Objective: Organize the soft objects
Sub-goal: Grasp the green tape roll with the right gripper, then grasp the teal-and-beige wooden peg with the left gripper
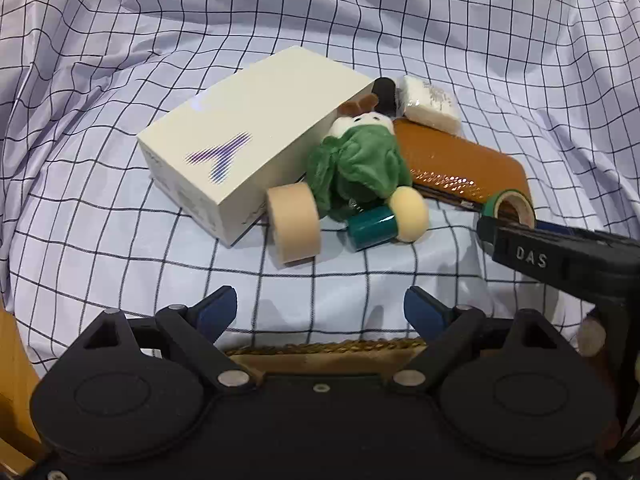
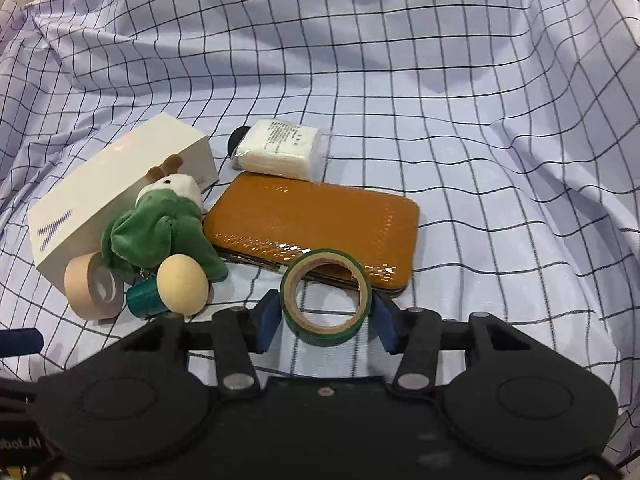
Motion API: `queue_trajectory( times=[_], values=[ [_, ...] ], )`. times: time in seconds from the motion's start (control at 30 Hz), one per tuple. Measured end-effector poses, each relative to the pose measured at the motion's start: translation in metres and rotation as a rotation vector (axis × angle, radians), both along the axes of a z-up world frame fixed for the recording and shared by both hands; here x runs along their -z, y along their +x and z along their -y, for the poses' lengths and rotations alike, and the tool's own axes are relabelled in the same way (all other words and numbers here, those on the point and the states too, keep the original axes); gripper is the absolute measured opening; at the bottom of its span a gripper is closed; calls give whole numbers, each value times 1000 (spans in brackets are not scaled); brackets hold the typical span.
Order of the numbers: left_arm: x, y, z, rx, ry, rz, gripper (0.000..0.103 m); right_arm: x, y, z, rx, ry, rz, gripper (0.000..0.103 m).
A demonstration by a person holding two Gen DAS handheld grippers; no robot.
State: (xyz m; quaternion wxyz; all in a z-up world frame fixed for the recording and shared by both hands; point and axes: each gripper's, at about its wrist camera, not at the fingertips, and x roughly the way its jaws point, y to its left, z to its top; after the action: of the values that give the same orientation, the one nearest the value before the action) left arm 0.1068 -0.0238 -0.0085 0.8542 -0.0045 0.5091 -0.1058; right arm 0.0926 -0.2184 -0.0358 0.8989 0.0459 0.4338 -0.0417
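Note:
A green plush toy (image 1: 358, 160) with a white face and brown antlers leans on a white box (image 1: 248, 140); it also shows in the right wrist view (image 2: 156, 228). A white tissue pack (image 2: 282, 148) lies behind a brown leather pouch (image 2: 320, 220). My right gripper (image 2: 326, 320) is closed around a green tape roll (image 2: 326, 298), pads touching both sides. In the left wrist view that roll (image 1: 508, 204) sits at the right gripper's tip. My left gripper (image 1: 320, 312) is open and empty, in front of the pile.
A beige tape roll (image 1: 294, 224), a teal cylinder (image 1: 370, 228) and a cream wooden egg (image 1: 410, 214) lie before the plush toy. A black round object (image 1: 384, 92) sits behind the box. Everything rests on a checked cloth (image 1: 120, 80). A woven basket rim (image 1: 320, 348) shows below the left gripper.

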Motion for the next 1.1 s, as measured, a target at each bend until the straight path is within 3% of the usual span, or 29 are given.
queue_trajectory(
  times=[0.37,0.87,1.1],
  values=[
    [-6,17,25,-29,-98,-26,87,-8,-19,19,25,8,26,49],
    [5,34,45,-83,-101,-42,86,-8,-28,33,24,51,41,49],
    [-2,29,46,-68,-123,28,86,-9,-29,35,19,65,46,49]
  ],
)
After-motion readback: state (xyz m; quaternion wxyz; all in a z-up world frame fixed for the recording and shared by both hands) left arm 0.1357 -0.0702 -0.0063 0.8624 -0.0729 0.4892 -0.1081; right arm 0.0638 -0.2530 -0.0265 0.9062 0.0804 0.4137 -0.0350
